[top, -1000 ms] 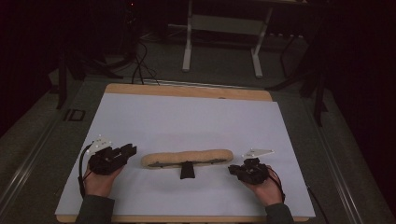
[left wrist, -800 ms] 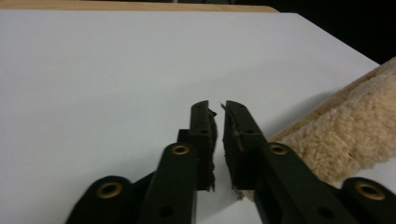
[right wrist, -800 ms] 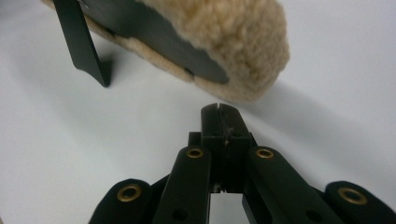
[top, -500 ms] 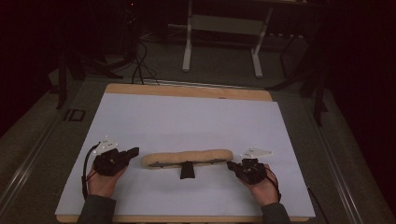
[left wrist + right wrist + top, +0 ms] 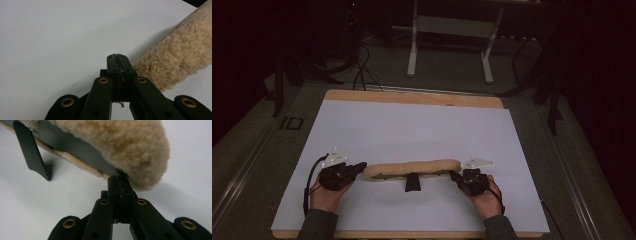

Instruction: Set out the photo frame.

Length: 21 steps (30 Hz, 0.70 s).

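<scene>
A long tan fleece pad (image 5: pixel 412 169) lies crosswise on the white sheet near the front edge, with a short black strap tab (image 5: pixel 413 182) sticking out below its middle. My left gripper (image 5: pixel 363 166) sits at the pad's left end. Its jaws are shut with nothing between them, and the fleece (image 5: pixel 175 57) lies just right of the gripper (image 5: pixel 117 56). My right gripper (image 5: pixel 454 175) is at the pad's right end, also shut. There the gripper (image 5: pixel 119 178) touches the pad (image 5: pixel 112 140) where its dark lining (image 5: pixel 75 145) meets the fleece. Whether it pinches that edge I cannot tell.
The white sheet (image 5: pixel 412 125) covers a wooden table top (image 5: pixel 412 97). A metal stand (image 5: pixel 449 25) and cables (image 5: pixel 362 70) are on the floor beyond the far edge. The strap tab (image 5: pixel 31 152) hangs to the left in the right gripper view.
The left gripper's jaws have drawn together beside the pad's left end. Both hands stayed about where they were, and the pad has not shifted.
</scene>
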Available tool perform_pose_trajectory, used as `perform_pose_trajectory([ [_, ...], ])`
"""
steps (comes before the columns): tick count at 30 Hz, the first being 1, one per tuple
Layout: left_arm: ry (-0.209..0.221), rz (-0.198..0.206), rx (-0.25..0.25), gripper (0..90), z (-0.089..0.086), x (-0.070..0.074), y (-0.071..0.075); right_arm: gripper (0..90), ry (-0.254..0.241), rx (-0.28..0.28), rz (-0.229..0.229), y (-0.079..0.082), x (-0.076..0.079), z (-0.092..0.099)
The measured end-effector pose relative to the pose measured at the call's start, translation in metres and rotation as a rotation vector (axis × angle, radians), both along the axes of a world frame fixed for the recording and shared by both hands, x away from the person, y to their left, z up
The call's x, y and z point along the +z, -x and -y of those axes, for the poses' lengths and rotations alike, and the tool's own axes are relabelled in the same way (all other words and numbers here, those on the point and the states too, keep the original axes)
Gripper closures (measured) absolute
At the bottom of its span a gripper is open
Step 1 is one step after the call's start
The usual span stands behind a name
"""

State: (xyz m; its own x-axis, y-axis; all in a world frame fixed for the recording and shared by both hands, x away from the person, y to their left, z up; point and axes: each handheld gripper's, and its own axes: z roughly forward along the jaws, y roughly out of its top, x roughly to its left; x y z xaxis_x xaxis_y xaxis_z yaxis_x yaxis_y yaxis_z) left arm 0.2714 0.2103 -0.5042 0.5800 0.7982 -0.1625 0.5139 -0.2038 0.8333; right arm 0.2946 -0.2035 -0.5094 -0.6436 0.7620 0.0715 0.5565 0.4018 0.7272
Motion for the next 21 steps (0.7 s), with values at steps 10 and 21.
perform_pose_trajectory([
  [10,0.014,-0.005,-0.011,90.0,0.000,-0.001,0.005,90.0,0.007,-0.023,-0.007,-0.008,-0.002,-0.004],
  [21,0.008,-0.005,-0.030,90.0,0.004,0.000,0.013,90.0,0.002,-0.045,-0.005,-0.014,0.001,-0.004],
])
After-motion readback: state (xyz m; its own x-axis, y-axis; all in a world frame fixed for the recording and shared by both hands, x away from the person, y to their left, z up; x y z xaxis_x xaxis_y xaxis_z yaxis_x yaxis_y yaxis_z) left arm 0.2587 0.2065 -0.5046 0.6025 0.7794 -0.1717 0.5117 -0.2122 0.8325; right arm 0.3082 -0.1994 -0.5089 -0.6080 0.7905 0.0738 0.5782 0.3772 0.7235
